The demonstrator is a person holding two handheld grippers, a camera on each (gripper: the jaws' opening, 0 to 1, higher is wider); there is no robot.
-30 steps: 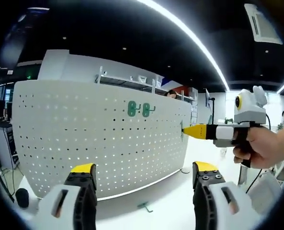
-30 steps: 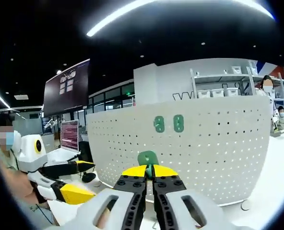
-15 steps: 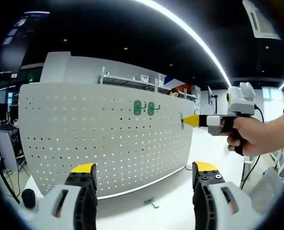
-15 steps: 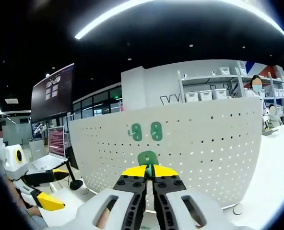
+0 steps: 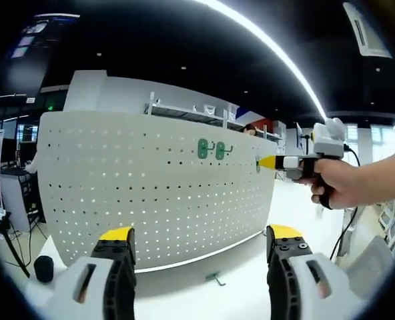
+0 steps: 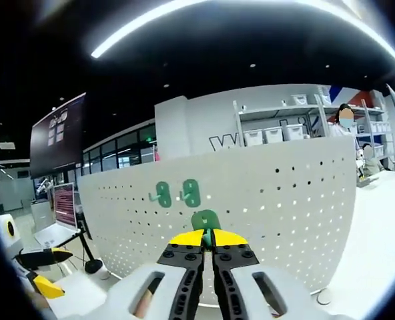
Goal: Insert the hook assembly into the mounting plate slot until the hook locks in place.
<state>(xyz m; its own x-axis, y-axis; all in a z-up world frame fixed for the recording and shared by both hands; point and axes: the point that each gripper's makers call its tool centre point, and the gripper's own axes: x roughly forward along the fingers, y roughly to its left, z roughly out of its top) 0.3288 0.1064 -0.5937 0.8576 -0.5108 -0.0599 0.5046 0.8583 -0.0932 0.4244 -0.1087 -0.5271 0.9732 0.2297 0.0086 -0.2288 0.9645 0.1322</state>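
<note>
Hook near pegboard's right edge

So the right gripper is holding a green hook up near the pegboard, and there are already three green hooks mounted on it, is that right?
Not quite: the pegboard carries two mounted green hooks, not three, as the right gripper view shows. The right gripper does hold a green hook near it.

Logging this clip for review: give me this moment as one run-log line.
right gripper: shut on green hook at pegboard | left gripper: open | two hooks mounted | spare hook on table
</note>
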